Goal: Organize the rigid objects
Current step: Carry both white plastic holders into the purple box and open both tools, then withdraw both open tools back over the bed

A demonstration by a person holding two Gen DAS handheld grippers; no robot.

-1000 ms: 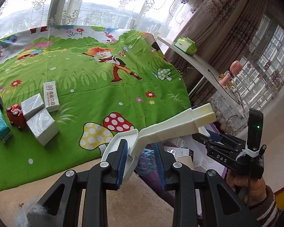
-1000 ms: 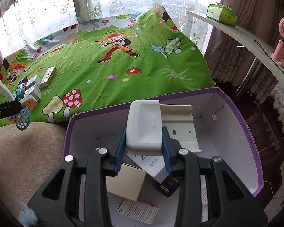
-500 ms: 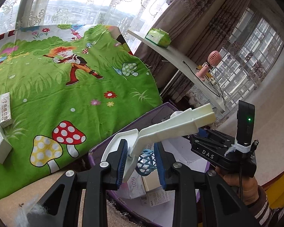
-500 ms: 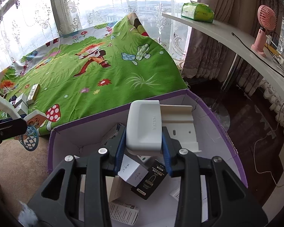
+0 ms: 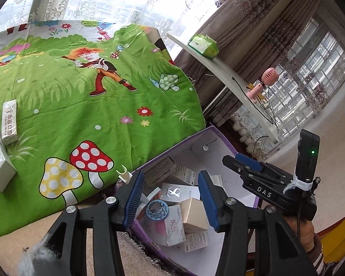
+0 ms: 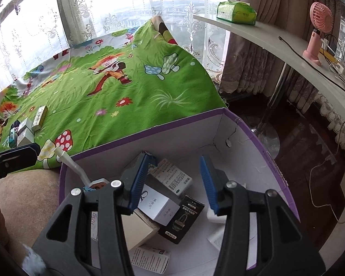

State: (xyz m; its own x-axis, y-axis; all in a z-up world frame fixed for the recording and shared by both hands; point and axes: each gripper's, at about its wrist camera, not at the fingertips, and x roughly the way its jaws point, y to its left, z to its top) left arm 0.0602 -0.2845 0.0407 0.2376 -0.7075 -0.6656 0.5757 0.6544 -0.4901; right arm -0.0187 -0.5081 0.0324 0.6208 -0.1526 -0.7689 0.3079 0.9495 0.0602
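Now below opening jaws: white scoop [image 5: 126,176]

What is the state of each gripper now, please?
Left gripper: jaws opening, nothing between them, above the purple box.
Right gripper: jaws opening, nothing gripped, above the same box.

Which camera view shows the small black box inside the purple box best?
The right wrist view. The black box lies uncovered there, between the white cartons, label readable, inside the purple box. The left wrist view shows only white and tan cartons; I cannot find the black one there.
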